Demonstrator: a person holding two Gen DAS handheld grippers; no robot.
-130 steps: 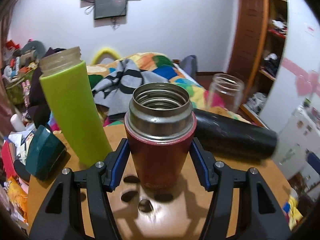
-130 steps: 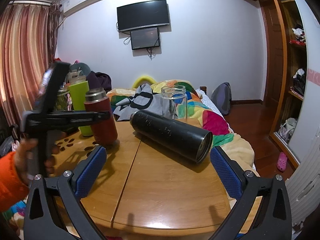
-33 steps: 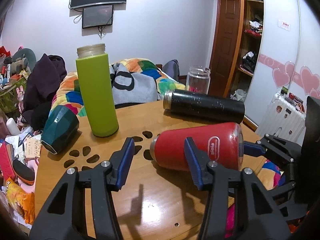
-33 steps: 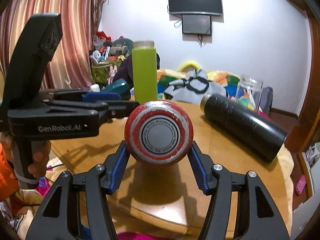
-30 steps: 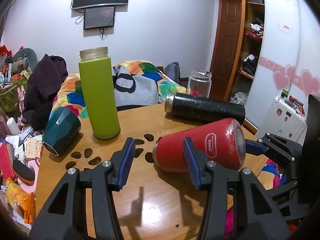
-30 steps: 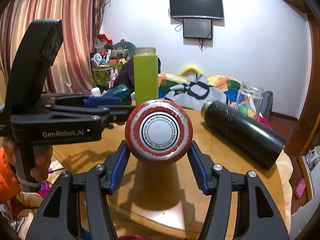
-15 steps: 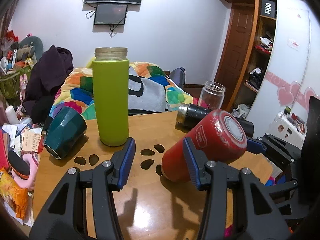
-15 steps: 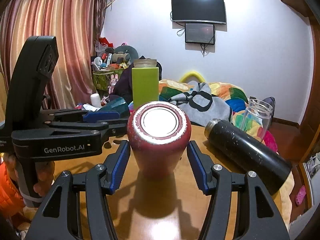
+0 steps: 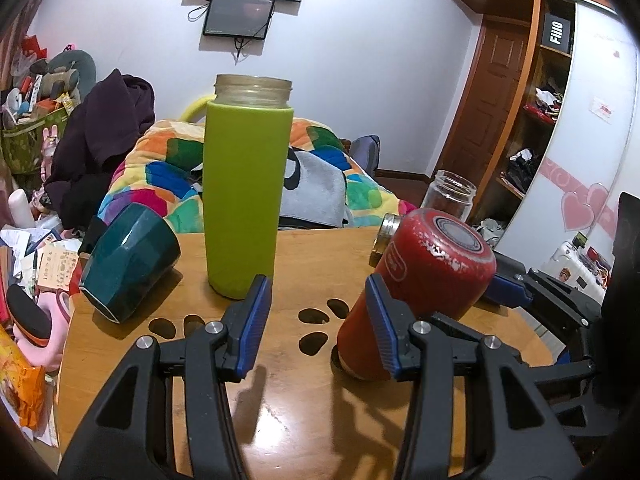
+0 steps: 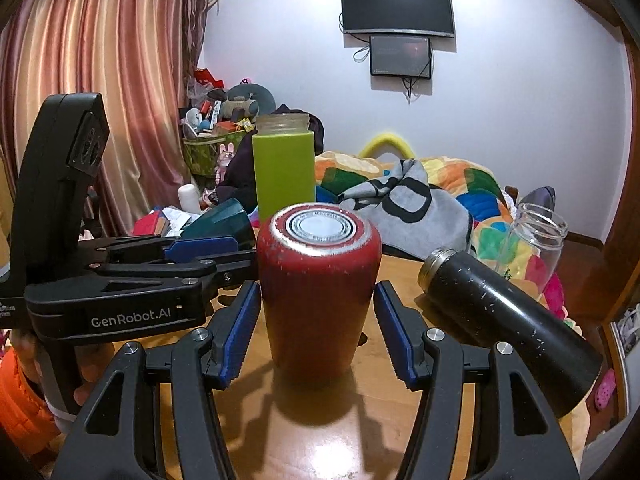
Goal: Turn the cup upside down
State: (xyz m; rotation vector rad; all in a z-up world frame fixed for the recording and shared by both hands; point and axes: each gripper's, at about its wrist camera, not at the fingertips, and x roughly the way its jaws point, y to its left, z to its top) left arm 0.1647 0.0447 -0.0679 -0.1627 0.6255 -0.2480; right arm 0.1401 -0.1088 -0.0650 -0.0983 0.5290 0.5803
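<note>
Standing inverted between spread right gripper point(image 10: 314, 332) fingers, red cup point(image 10: 318, 292); left gripper point(image 9: 320, 324) likewise spread, empty.

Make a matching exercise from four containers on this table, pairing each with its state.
Things:
1. red cup
2. green bottle
3. black flask
4. teal cup

States:
A. lying on its side, steel mouth showing
B. upright, mouth open upward
C. base up, mouth down on the table
D. tipped over near the table edge

Pairs: 1-C, 2-B, 3-A, 4-D
</note>
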